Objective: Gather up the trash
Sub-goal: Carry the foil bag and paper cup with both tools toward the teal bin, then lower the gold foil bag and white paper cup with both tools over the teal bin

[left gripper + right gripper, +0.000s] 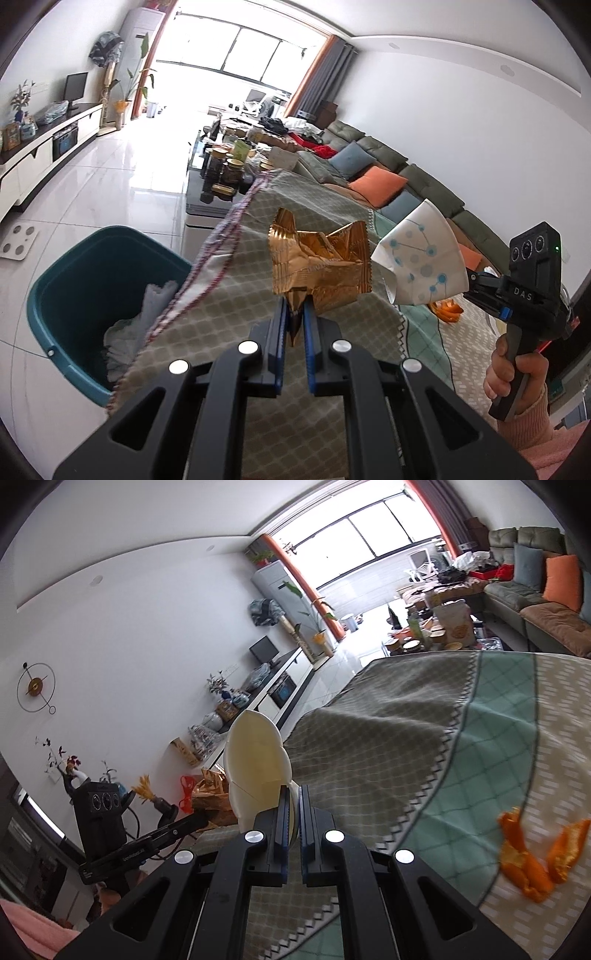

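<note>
Left wrist view, tablecloth edge (221,236), teal bin (85,295) just beside, bare floor (122,177) beyond

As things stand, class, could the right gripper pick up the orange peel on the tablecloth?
Probably not yet. The right gripper is shut on a crushed paper cup, so its jaws are occupied. The orange peel lies uncovered on the tablecloth, off to that gripper's side.

The right hand-held gripper (291,805) pinches a flattened paper cup (255,764) above the cloth-covered desk (388,738); orange peel (535,856) lies near
</note>
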The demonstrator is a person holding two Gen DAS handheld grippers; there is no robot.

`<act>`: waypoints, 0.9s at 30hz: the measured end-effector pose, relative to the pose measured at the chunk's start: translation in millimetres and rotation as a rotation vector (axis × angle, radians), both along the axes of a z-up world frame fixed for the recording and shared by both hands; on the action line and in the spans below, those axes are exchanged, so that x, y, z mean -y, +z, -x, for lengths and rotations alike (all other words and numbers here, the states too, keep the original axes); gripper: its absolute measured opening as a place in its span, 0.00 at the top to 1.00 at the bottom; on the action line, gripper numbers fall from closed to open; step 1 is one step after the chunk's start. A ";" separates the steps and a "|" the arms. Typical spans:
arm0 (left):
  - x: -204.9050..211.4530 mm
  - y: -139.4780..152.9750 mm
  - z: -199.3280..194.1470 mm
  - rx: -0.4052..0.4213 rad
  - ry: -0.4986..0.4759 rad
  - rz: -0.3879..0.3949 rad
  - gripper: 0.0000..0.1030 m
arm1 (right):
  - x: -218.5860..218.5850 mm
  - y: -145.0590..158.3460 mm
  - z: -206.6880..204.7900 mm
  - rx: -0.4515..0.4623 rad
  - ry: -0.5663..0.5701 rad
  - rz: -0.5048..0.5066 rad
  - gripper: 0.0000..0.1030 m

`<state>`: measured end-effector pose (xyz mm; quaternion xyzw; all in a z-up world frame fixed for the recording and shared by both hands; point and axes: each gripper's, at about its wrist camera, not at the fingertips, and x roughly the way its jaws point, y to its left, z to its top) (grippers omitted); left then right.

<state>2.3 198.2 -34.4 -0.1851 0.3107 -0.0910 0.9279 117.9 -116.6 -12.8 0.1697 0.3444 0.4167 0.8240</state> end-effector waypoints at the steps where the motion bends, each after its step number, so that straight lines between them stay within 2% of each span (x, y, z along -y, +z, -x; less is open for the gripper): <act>1: -3.0 0.5 1.6 0.001 0.007 0.001 0.90 | -2.3 -0.2 -0.8 0.001 0.007 0.000 0.95; 27: -58.5 2.2 27.8 0.001 0.180 0.010 0.90 | -79.9 5.2 -3.3 0.008 0.161 0.024 0.95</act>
